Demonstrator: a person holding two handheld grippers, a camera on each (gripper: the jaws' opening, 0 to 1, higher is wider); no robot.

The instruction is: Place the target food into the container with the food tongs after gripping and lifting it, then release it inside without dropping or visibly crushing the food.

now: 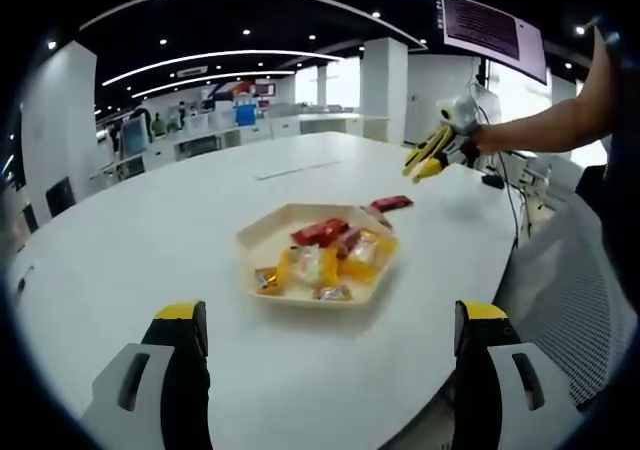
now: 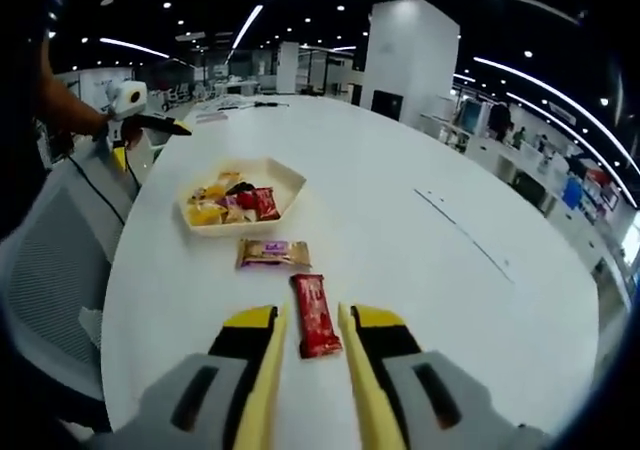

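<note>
Left gripper view, left to right: large white oval table; the left gripper with its yellow-tipped grey jaws wide apart, nothing between them, hovering short of the cream hexagonal tray; tray holds a heap of wrapped snacks, yellow, orange and red packets; just beyond its far right corner lies a red wrapped bar on the table; further right the right gripper is seen from outside, held by a bare forearm, state unclear from here; grey mesh chair back at the table's right edge.

Right gripper view, left to right: left gripper far off at the table edge; tray with snacks; brown-and-purple wrapped bar on the table just near the tray; red bar lying flat between the right gripper tongs' yellow tips; tongs narrowly parted around it, contact not clear; bar outside tray, not lifted.
</note>
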